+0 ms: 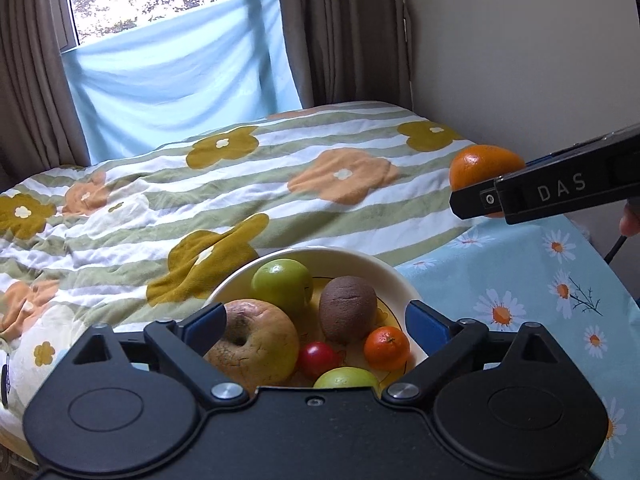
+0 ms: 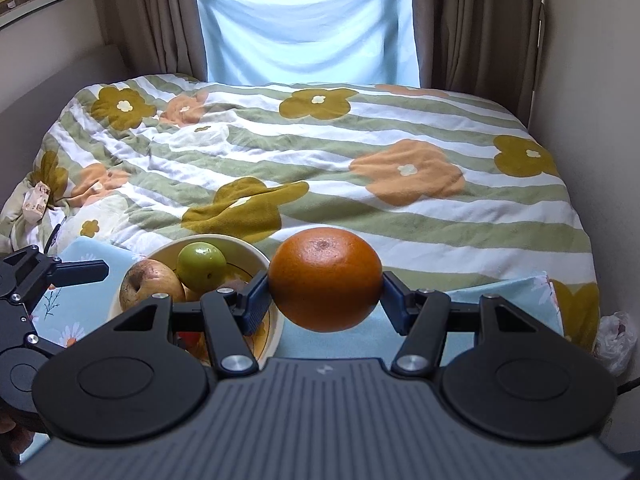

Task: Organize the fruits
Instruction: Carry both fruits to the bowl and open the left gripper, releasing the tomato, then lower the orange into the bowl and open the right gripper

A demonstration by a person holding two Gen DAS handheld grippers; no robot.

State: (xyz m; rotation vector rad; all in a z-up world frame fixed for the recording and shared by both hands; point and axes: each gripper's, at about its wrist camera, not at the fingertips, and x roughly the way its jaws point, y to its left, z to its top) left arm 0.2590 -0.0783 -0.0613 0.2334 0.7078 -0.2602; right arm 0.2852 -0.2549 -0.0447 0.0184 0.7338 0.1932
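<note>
My right claw is partly spread and clamped on a large orange, blue pads pressing both its sides, holding it in the air just right of the bowl. My left claw gapes wide and empty over that bowl, around the brownish apple, kiwi, green fruit and small tangerine, gripping none.

Large round glossy orange raised in the air just right of a cream ceramic bowl, bowl holding a blotchy yellow-brown apple, two green apples, fuzzy brown kiwi, small tangerine, red cherry tomato
</note>
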